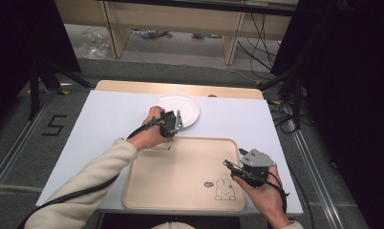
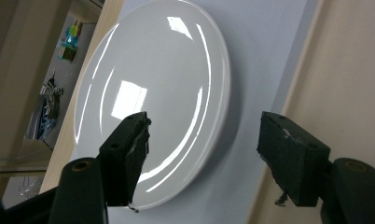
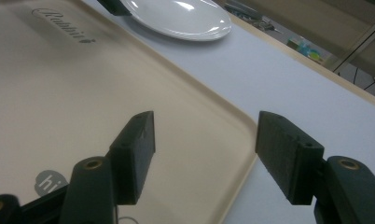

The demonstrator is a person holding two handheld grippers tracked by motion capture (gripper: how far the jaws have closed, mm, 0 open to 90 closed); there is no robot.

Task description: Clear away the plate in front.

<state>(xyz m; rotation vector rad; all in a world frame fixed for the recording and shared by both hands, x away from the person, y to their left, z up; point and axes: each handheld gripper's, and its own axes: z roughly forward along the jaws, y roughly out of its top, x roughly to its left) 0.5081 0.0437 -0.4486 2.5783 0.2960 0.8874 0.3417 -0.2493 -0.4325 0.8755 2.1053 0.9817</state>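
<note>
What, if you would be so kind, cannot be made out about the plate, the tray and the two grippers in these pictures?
- Plate: in the high view the left gripper covers its near rim, hiding any contact.
- Tray: the lettering by the left hand is too small to read there.
- Right gripper: its fingertips are too small to separate there.

A grey carpeted floor (image 1: 180, 64) is seen stretching beyond the desk (image 1: 109, 119), whose pale top is edged in light wood at the far side. Light wooden furniture (image 1: 176, 21) is lined up along the back, with black cables (image 1: 257, 45) trailed beneath it. Dark curtains (image 1: 352, 95) are hung on both sides. A figure five (image 1: 54, 125) is marked in black tape on the floor at left, beside a metal rail (image 1: 13, 148). Crumpled clear plastic (image 1: 95, 45) is left lying by the furniture.
</note>
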